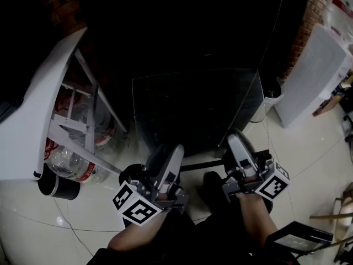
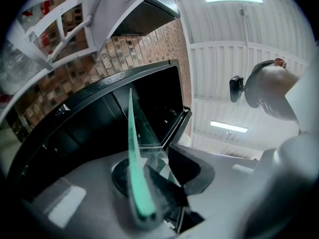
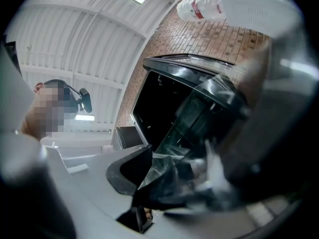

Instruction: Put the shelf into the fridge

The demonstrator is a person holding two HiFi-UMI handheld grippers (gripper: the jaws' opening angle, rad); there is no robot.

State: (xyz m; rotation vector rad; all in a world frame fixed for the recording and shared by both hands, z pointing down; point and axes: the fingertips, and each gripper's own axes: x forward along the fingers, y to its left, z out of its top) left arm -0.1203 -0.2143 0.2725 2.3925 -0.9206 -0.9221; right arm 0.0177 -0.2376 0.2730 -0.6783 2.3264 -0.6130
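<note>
A dark glass shelf [image 1: 193,109] hangs level in front of the open, dark fridge [image 1: 182,32]. I hold it by its near edge from both sides. My left gripper [image 1: 168,154] is shut on the near left part of that edge. In the left gripper view the shelf's green edge [image 2: 133,148] runs up between the jaws of the left gripper [image 2: 147,185]. My right gripper [image 1: 238,143] is shut on the near right part. The right gripper view shows the glass pane [image 3: 189,118] clamped in the right gripper [image 3: 167,171]. The shelf's far edge points into the fridge opening.
The white fridge door [image 1: 33,109] stands open at the left, with water bottles [image 1: 69,164] in its racks. A white appliance [image 1: 314,76] and a small white bin [image 1: 272,95] stand at the right by a brick wall [image 1: 309,21]. A chair [image 1: 336,225] is at bottom right.
</note>
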